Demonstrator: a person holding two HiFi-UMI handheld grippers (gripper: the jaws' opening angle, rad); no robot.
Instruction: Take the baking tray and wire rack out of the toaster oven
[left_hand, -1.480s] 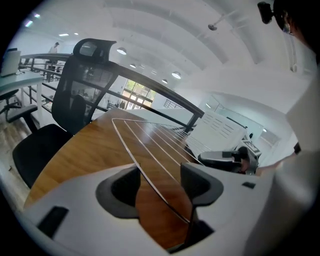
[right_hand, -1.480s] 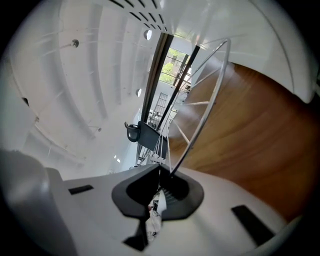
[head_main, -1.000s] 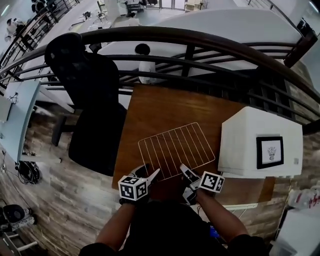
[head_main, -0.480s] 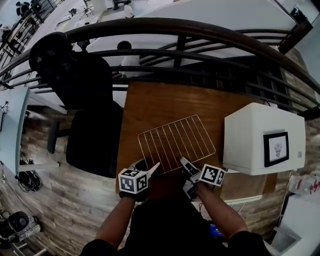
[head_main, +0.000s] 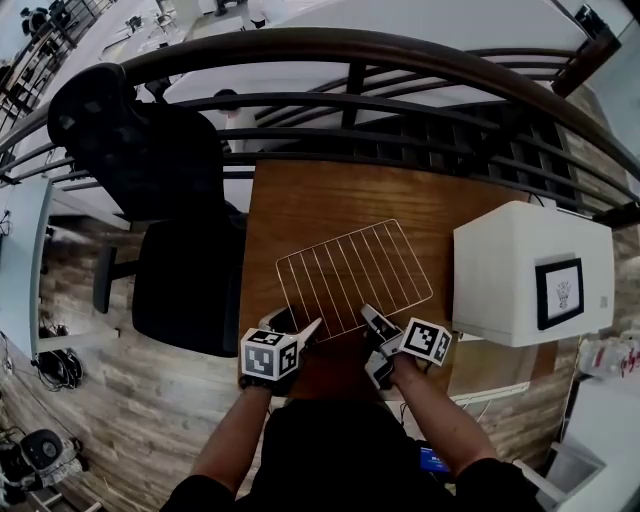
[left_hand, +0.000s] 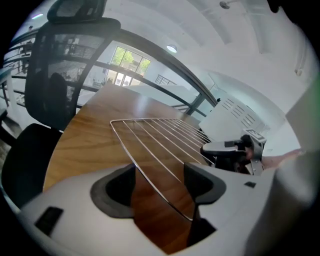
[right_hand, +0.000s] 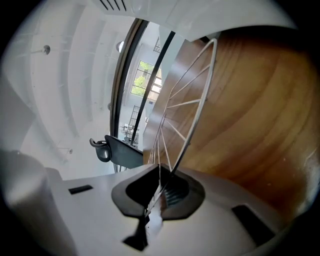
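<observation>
Wire rack (head_main: 352, 278): pale silver, thin parallel bars.
Tabletop (head_main: 330, 205): warm reddish-brown wood grain.
Toaster oven (head_main: 520, 270): white, with a black-framed panel.
Left claw (head_main: 292, 326), right claw (head_main: 372, 326): light grey bodies, dark grey pads, cubes with black-and-white square markers.
Chair (head_main: 170, 200): black.
Floor (head_main: 130, 400): grey-brown planks.
Railing (head_main: 400, 50): dark brown.
</observation>
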